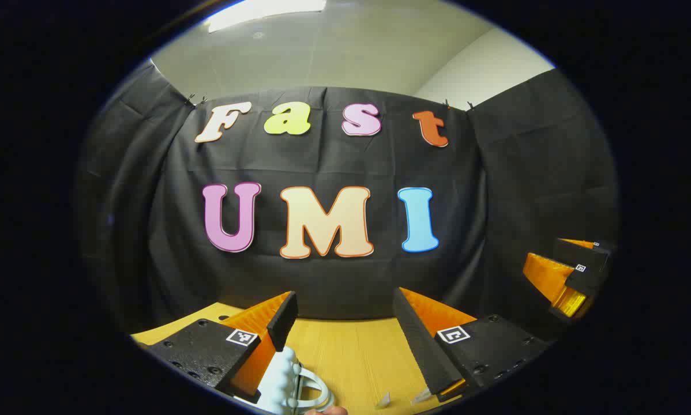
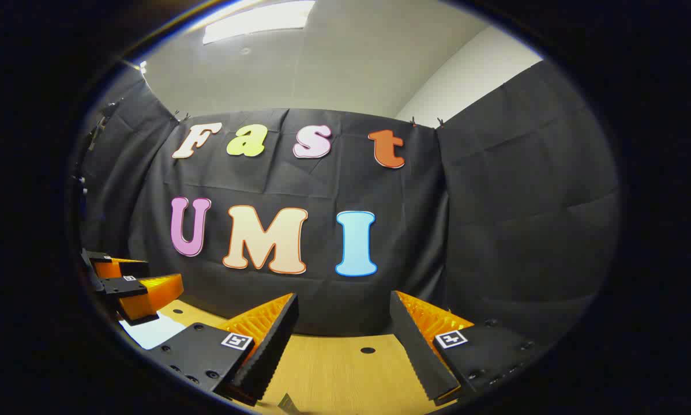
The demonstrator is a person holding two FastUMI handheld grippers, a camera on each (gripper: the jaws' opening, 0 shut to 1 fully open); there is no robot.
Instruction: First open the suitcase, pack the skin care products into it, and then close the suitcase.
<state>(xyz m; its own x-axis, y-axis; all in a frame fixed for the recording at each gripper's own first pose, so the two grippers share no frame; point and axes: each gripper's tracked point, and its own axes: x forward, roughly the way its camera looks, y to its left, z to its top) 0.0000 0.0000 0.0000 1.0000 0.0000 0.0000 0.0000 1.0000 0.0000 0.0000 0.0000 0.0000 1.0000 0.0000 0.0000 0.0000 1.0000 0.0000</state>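
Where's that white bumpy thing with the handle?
In the left gripper view, the white ribbed object sits low on the wooden table, right beside the left gripper's left finger.

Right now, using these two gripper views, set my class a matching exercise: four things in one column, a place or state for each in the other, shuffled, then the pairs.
Things:
1 left gripper
2 ceiling light
3 white ribbed object
4 table

Places or states:
a wood-grained
b open
c lit, overhead
d beside a left-gripper finger

Pairs: 1-b, 2-c, 3-d, 4-a
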